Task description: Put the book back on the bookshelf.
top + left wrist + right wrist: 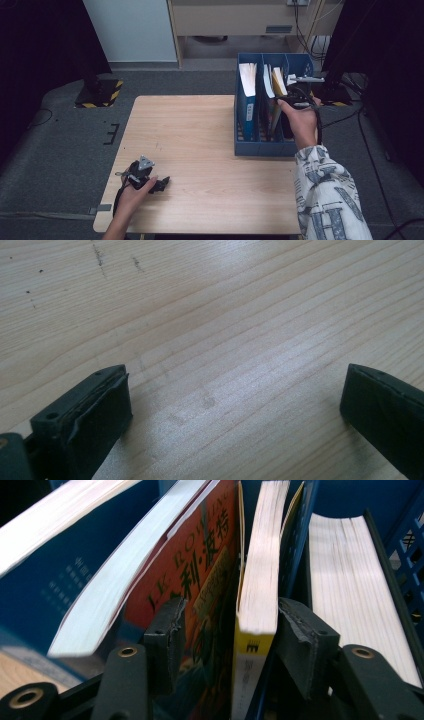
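Yellow-spined book [256, 605] between right fingers [165, 635]

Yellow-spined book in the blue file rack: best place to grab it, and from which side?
Grip the yellow-spined book at its exposed upper corner, across its thickness, coming from above on the person's side of the blue file rack. It stands upright between the red-covered book and a divider, so only its top edge and spine are free. The right gripper already straddles it, fingers not visibly clamped.
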### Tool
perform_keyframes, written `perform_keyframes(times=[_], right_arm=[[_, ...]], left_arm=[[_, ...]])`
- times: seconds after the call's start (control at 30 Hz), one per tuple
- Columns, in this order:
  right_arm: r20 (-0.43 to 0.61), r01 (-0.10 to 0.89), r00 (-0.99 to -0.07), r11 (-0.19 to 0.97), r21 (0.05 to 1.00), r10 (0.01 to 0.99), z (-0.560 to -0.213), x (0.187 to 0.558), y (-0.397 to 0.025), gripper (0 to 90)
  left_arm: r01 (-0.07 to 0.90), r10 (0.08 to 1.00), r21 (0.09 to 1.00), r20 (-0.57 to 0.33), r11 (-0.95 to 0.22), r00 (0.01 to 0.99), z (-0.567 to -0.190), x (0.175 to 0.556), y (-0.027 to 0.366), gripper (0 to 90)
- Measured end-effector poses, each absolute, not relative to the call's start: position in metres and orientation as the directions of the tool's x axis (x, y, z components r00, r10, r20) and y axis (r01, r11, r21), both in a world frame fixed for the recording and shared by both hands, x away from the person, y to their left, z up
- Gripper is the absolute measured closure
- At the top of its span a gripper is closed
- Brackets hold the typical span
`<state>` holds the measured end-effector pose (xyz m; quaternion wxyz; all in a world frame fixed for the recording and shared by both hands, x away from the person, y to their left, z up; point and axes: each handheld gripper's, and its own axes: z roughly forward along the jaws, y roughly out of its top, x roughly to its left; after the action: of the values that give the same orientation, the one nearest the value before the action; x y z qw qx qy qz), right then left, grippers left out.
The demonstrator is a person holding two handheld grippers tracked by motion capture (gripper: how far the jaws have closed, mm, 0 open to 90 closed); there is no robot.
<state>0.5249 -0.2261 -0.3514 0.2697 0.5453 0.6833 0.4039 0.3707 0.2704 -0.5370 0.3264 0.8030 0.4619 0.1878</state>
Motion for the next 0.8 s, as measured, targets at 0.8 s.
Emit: perform_keyframes(times=[0.8], right_arm=[[0.070,0.507,-0.297,0.095,0.857,0.952,-0.358,0.479,-0.234,44.7]], left_arm=[[0.620,0.864,0.696,0.001,-0.362,0.504,-0.537,0.371,0.270,0.0]])
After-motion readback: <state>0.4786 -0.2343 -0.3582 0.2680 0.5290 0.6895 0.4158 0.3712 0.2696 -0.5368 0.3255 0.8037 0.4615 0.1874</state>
